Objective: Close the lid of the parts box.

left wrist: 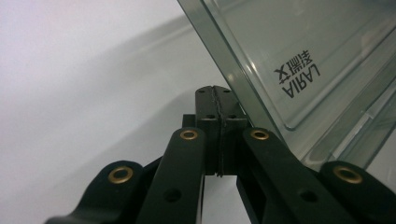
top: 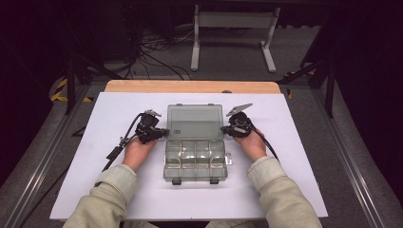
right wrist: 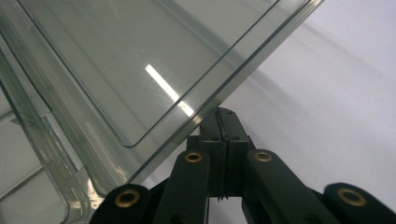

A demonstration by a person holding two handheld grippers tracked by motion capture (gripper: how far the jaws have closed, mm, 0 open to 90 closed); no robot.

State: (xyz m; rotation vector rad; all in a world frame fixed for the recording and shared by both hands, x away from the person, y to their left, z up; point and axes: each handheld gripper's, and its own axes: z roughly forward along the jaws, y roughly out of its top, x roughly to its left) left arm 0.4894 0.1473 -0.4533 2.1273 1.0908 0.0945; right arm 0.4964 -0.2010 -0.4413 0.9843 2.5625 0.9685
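- High view: clear compartment box (top: 195, 161) at frame centre on the white bench (top: 95, 190), its lid (top: 195, 121) raised toward the top of the frame. Left gripper (top: 161, 131) at the lid's left edge, right gripper (top: 225, 129) at its right edge.
- Left gripper view: fingers (left wrist: 208, 109) pressed together, nothing between, at the lid's edge, upper right. Lid print reads "LARIA", seen inverted, with characters I cannot read.
- Right gripper view: fingers (right wrist: 233, 123) pressed together, tips at the lid's rim, upper left.
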